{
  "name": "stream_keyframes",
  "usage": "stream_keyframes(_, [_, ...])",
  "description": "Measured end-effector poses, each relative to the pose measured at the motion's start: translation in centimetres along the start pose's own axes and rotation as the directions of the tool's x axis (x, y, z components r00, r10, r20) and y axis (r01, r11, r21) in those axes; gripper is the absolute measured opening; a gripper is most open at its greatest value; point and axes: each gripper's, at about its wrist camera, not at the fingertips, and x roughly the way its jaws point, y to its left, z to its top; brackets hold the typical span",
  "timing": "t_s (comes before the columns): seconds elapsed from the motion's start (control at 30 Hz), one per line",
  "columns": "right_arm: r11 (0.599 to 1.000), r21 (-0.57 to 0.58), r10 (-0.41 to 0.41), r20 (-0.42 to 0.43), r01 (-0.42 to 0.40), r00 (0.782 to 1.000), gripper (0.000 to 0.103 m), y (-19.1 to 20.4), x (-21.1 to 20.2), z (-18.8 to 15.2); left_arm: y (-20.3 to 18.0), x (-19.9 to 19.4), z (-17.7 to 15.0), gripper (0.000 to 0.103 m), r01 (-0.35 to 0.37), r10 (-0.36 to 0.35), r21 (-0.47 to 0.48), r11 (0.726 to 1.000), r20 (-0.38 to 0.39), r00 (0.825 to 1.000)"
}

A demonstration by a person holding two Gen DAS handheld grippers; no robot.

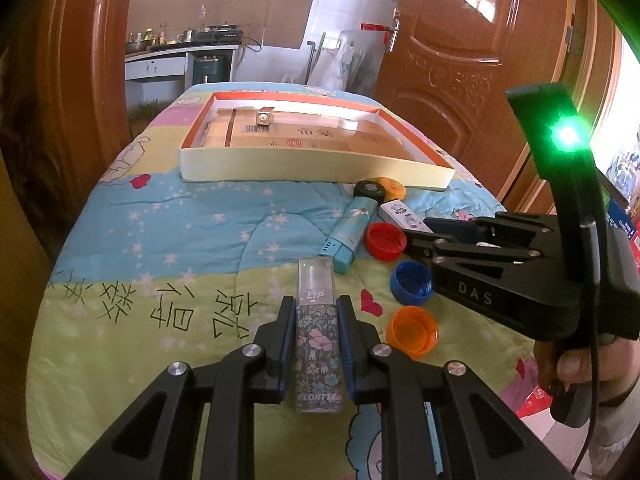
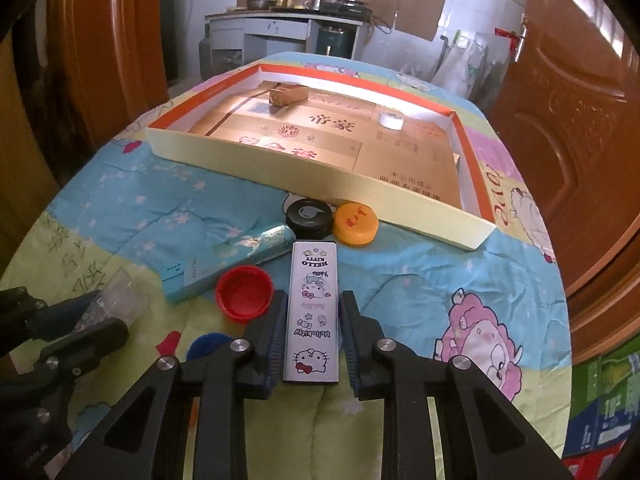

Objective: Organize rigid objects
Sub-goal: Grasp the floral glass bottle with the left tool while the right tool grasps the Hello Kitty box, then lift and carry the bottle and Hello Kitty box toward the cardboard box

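Right now you are angling your left gripper (image 1: 314,336) down over the near edge of the quilt (image 1: 192,232), and its fingers (image 1: 282,336) are pinching the floral lip box (image 1: 319,332) by its long sides. The box is lying lengthwise between the pads with its clear end pointing away from you.

You are tilting your right gripper (image 2: 313,332) down more steeply, just to the right of the left one. Its fingers (image 2: 276,336) are pressing in on the white Hello Kitty case (image 2: 313,312), which is lying flat on the quilt. In the left wrist view, your hand (image 1: 584,360) is wrapping the right gripper's handle, and a green light (image 1: 567,135) is glowing on its mast.

Loose on the quilt you are leaving five round caps: one red (image 2: 244,292), one blue (image 1: 412,282), one orange (image 1: 412,332), one black (image 2: 309,216) and one yellow (image 2: 356,220). The black and yellow ones are sitting side by side against the front wall of the tray (image 2: 256,152). One teal box (image 2: 228,258) is lying slanted between the red cap and the black one.

The single tray is sitting farther back on the quilt, and it is holding two things: one small brown box (image 2: 286,94) near the back left and one white tape roll (image 2: 391,119) toward the right.
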Motion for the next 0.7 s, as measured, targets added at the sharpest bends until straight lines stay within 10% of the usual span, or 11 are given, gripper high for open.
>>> stream_keyframes(0.7, [0.994,0.095,0.052,0.095,-0.061,0.994,0.026,-1.6,-4.2,-1.5,-0.5,-1.7,0.6,0.021,0.002,-0.003,0.011,1.0,0.046,0.999])
